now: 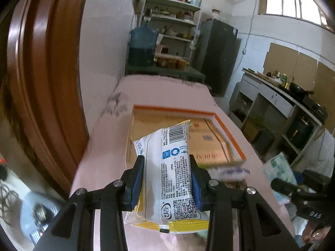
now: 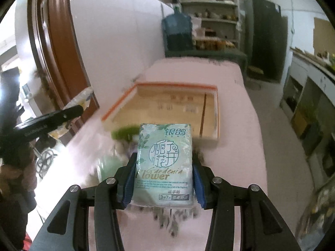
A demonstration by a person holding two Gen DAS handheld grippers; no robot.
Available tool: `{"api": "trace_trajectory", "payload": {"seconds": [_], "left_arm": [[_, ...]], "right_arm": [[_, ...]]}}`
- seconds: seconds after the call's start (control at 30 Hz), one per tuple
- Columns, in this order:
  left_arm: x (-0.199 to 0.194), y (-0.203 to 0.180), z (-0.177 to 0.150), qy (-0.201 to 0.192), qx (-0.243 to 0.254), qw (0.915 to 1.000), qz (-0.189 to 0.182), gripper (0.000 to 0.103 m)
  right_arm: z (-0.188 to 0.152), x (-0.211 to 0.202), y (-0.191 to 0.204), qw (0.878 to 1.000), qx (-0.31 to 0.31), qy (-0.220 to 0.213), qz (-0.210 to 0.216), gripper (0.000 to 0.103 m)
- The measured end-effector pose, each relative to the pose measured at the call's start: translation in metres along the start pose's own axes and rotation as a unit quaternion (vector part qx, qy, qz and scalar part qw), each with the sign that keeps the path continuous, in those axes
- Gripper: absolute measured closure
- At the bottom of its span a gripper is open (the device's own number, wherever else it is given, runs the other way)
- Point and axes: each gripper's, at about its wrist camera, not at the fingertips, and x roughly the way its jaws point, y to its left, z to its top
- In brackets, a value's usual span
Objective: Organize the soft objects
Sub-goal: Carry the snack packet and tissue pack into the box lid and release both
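— Left gripper (image 1: 167, 179) is pinching what?
— It's squeezing a white-and-yellow plastic snack packet (image 1: 169, 179) between blue pads, above the pink table (image 1: 100, 167), before the orange-rimmed cardboard box (image 1: 228, 133).
— And the right view?
— Right gripper (image 2: 163, 179) is clamping a pale-green tissue pack (image 2: 165, 163), upright between its fingers.

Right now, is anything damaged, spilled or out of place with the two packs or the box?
Nothing stands out. The left tool grips a white and yellow packet, the right tool a green tissue pack; both look intact. The orange-rimmed box sits flat on the pink table, apparently empty.
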Motion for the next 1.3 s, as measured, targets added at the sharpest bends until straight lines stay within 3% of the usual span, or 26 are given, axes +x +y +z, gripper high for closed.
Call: {"api": "trace_trajectory", "payload": {"seconds": [0.17,0.3,0.47,0.63,0.97,1.3], "left_arm": [[0.013,-0.003,0.034,-0.018,0.005,0.9998,0.010,0.063],[0.034,-0.009,0.058,-0.020,0.016,0.9995,0.017,0.063],[0.068,-0.013,0.083,-0.008,0.015,0.9996,0.023,0.063],[0.113,-0.007,0.093,0.030,-0.006,0.9994,0.014,0.064],[0.173,-0.001,0.076,0.097,0.015,0.9952,-0.010,0.064],[0.203,-0.003,0.052,0.141,0.034,0.9894,-0.002,0.063]], "right_arm": [[0.046,0.003,-0.004,0.999,-0.017,-0.039,0.007,0.055],[0.078,0.020,-0.007,0.998,-0.023,-0.047,0.020,0.055],[0.112,0.055,-0.018,0.999,-0.012,-0.041,0.030,0.055],[0.132,0.098,-0.032,0.999,0.015,-0.020,0.046,0.055],[0.135,0.173,-0.045,0.999,0.020,0.029,0.039,0.055],[0.113,0.231,-0.052,0.995,0.020,0.099,0.011,0.055]]}}
